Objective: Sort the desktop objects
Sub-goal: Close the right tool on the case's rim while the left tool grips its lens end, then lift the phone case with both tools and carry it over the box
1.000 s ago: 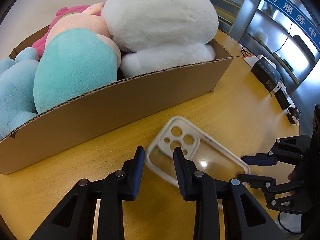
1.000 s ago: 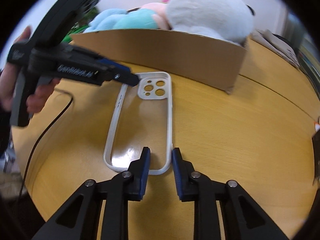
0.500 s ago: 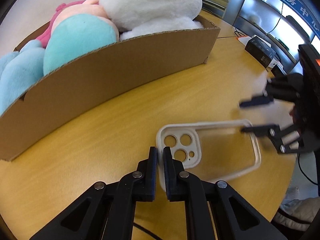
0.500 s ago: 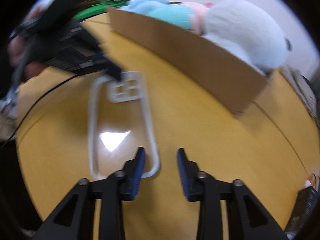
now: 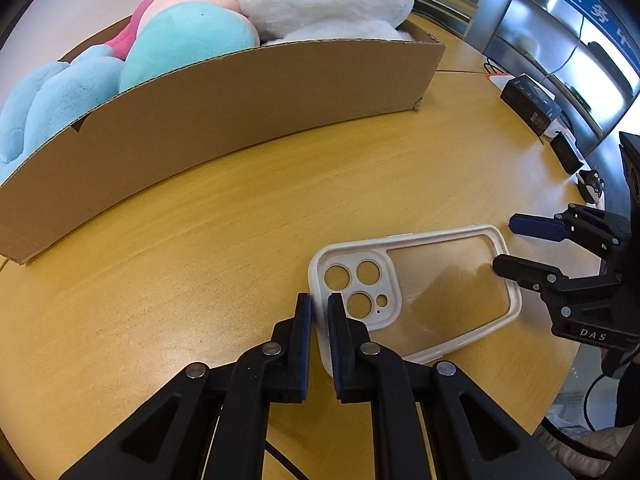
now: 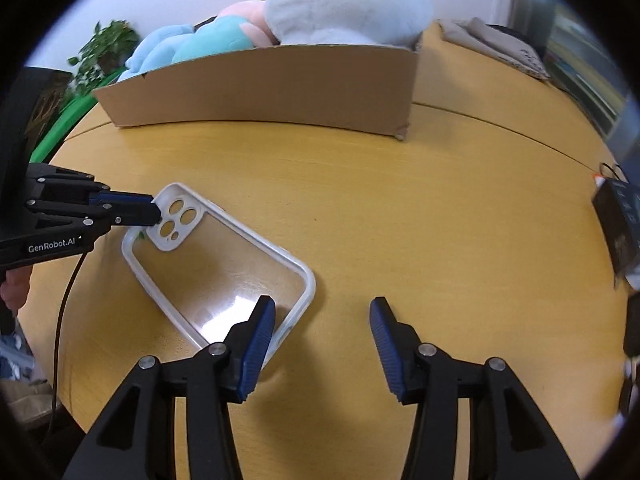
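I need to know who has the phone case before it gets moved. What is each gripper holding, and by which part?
The left gripper pinches the phone case by its rim at the camera-cutout corner. The right gripper is opening and holds nothing.

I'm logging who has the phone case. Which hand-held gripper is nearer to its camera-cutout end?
Left. The left hand-held gripper is shut on the phone case rim at that end. The right hand-held gripper, jaws opening, is at the opposite end.

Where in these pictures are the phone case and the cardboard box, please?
phone case [image 5: 362, 292]: left wrist view, its white camera block.
cardboard box [image 6: 272, 88]: right wrist view, its near wall.
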